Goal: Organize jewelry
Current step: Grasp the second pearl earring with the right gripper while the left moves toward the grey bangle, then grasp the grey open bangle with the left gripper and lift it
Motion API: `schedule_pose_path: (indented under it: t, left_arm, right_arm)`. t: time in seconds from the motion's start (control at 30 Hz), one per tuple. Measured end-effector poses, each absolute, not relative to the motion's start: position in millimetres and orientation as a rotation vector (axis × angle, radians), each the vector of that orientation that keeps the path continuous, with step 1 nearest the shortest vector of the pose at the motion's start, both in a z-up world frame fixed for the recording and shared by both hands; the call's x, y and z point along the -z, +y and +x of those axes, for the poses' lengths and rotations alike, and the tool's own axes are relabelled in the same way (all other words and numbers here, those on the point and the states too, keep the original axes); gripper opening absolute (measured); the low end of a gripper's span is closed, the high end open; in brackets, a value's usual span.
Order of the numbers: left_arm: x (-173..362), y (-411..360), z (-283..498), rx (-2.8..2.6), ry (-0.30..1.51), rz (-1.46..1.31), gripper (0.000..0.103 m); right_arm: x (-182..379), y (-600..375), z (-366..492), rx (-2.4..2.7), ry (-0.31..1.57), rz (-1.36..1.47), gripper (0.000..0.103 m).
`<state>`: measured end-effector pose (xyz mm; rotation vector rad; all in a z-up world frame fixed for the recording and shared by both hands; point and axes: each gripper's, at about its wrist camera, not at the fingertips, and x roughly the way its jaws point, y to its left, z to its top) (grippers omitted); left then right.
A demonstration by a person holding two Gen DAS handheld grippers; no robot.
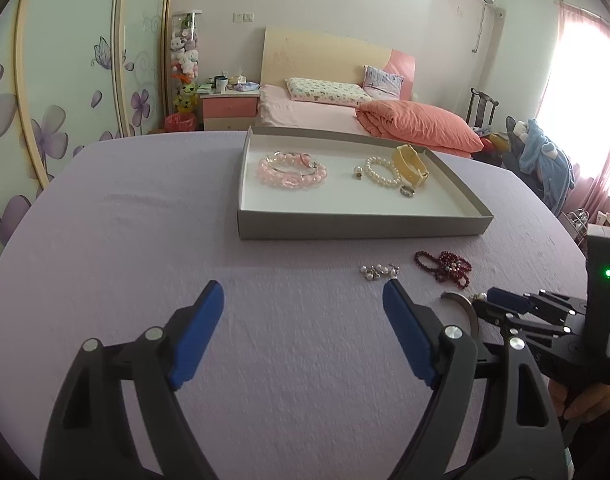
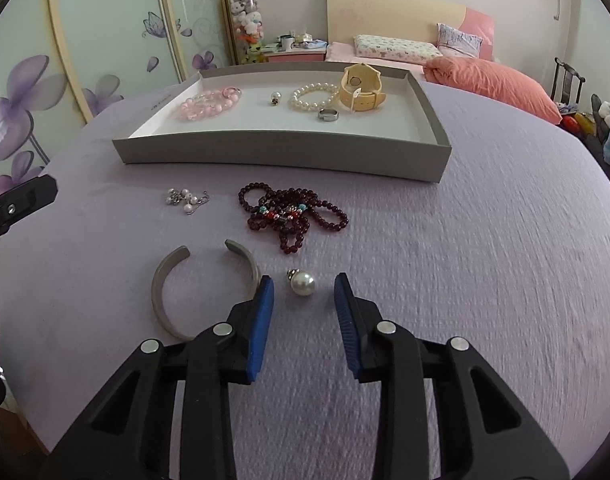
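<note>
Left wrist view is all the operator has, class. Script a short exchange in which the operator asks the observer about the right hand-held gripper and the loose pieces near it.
Operator: Is the right hand-held gripper holding anything?
Observer: No. It is open, and the single pearl lies between its fingertips, untouched.
Operator: What shape is the grey cuff?
Observer: An open C, with its gap facing the tray.
Operator: Are the dark red beads plain?
Observer: No. Turquoise and red accent beads sit among them.
</note>
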<state>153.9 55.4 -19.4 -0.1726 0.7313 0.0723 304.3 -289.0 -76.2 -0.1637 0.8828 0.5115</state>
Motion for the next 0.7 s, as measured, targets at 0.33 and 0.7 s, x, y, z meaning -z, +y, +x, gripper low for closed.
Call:
schedule_pose_path:
  t: [0.33,0.7]
  left_arm:
    - [24,35,154,-0.013,0.755,-0.183,0.086]
    - [41,-28,164,0.081,0.82,-0.151,0.095]
  right_arm:
    - [76,-301,307,-0.485,0.891,-0.139,0.014]
    - [54,-356,311,-0.4,0.845,-0.021,0.014]
